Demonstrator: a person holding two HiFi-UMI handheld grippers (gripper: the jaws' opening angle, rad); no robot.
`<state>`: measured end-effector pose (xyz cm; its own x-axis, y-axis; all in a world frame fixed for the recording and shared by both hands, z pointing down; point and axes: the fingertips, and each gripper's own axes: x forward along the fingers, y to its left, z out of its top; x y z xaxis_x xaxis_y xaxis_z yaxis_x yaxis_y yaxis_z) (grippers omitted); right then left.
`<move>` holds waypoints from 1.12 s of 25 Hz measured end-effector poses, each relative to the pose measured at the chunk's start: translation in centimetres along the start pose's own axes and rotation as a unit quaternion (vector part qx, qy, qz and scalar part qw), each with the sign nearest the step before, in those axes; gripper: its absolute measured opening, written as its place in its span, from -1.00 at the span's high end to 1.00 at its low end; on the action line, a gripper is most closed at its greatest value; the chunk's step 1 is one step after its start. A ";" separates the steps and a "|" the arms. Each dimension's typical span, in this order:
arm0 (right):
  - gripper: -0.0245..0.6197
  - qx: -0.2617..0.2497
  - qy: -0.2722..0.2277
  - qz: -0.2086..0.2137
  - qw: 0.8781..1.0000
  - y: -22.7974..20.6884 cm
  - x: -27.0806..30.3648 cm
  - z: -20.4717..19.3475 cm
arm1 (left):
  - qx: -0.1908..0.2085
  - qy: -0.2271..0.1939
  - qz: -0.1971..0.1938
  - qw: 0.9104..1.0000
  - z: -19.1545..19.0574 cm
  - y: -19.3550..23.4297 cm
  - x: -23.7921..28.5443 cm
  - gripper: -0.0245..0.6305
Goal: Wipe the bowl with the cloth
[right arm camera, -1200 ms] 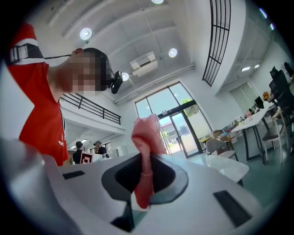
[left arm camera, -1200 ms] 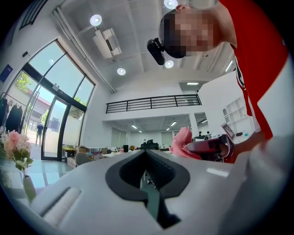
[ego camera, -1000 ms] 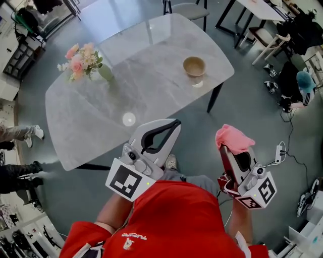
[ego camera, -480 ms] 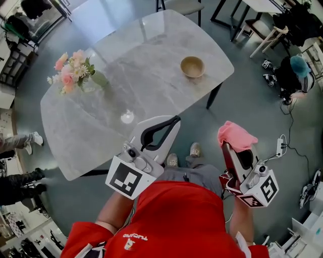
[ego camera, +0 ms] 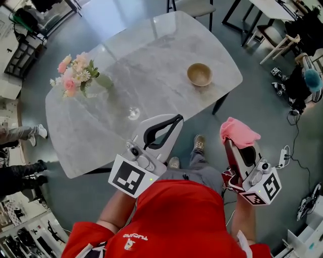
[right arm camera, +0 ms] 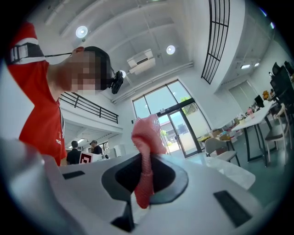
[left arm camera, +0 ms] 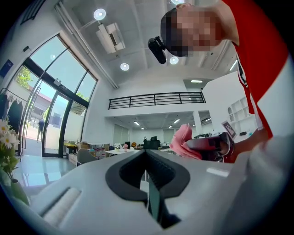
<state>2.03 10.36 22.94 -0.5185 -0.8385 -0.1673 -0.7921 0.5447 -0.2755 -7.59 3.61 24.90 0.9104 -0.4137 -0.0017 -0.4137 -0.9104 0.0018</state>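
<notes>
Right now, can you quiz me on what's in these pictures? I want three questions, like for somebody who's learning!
1. True or false: the right gripper is shut on the pink cloth.
2. Where is the bowl? A: on the table. B: on the floor. C: on a chair.
3. Fill in: the left gripper has its jaws ___, with nothing between them.
Key: 1 true. 2 A. 3 shut.

We get bright, even light from ceiling lamps and windows; the table glares; edges bend, corners blacken.
</notes>
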 end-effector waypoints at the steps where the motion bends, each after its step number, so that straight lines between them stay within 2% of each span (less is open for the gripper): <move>1: 0.85 0.000 0.000 0.004 1.000 -0.6 0.3 0.0 | 0.001 0.002 0.003 1.000 -0.1 0.2 0.5 0.91; 15: 0.85 0.000 0.035 0.051 0.998 -10.7 4.0 0.2 | 0.012 0.042 0.052 0.998 -1.8 3.8 9.2 0.91; 28: 0.85 0.017 0.081 0.109 0.991 -19.2 6.0 -0.7 | 0.000 0.095 0.121 0.988 -5.2 6.5 15.7 0.91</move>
<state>13.88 -5.11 27.91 -0.7225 -0.6875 -0.0733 -0.6461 0.7091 -0.2824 3.97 -8.80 30.12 0.7684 -0.6125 0.1857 -0.6201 -0.7842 -0.0205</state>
